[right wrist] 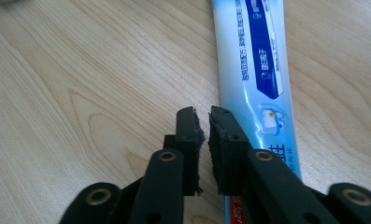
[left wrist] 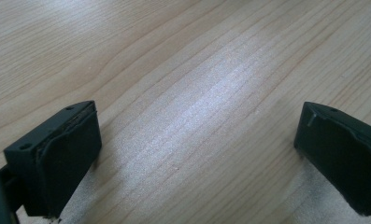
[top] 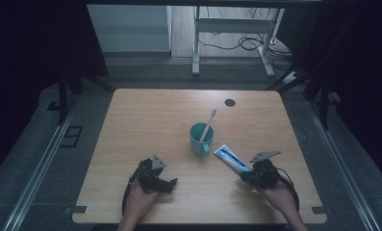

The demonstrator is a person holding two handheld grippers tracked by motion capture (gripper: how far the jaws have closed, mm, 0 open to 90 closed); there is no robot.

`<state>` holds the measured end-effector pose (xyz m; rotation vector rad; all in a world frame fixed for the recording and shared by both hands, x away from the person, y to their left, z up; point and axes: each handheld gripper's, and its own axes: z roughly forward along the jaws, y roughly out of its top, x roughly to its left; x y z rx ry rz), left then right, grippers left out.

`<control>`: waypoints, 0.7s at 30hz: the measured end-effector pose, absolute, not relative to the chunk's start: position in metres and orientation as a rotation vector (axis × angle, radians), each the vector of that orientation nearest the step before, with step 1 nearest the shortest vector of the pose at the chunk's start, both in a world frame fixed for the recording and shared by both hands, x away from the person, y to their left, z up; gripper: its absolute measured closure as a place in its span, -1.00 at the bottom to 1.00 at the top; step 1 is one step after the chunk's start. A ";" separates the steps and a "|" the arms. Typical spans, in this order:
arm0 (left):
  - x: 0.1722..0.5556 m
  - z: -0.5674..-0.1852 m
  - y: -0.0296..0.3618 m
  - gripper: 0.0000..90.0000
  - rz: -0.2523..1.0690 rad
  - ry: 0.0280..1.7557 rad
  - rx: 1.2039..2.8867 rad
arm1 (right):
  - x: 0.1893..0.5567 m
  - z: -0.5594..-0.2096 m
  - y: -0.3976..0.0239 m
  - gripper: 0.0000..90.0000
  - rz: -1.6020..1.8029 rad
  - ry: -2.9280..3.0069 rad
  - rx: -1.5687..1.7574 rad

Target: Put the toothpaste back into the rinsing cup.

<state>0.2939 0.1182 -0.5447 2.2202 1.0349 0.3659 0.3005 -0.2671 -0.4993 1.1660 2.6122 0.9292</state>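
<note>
Two grippers wait low over the counter (top: 131, 120). At the left, the left gripper (top: 165, 183) rests with its fingers (left wrist: 61, 154) spread wide over bare wood, nothing between them. Mid-counter stands a teal cup (top: 198, 139) holding a toothbrush (top: 209, 122). Just right of it lies the toothpaste tube (top: 232, 158), flat and diagonal. The right gripper (right wrist: 202, 126) sits at the tube's near end, fingers almost together and empty, beside its edge. To grasp well, it should open wider, straddle the tube across its width, then close.
</note>
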 end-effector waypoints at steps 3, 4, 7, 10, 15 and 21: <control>0.294 -0.545 0.118 -0.98 0.366 1.035 2.221 | 0.301 -0.494 -0.267 0.71 0.921 2.611 1.156; 0.294 -0.545 0.118 -0.98 0.367 1.035 2.221 | 0.301 -0.491 -0.267 0.68 0.913 2.609 1.155; 0.294 -0.545 0.118 -0.98 0.367 1.036 2.221 | 0.302 -0.487 -0.268 0.62 0.897 2.608 1.154; 0.294 -0.545 0.118 -0.98 0.366 1.035 2.222 | 0.303 -0.483 -0.269 0.54 0.881 2.610 1.157; 0.294 -0.544 0.118 -0.98 0.366 1.037 2.223 | 0.307 -0.478 -0.269 0.42 0.867 2.631 1.146; 0.294 -0.544 0.118 -0.98 0.364 1.040 2.223 | 0.314 -0.477 -0.267 0.26 0.807 2.652 1.133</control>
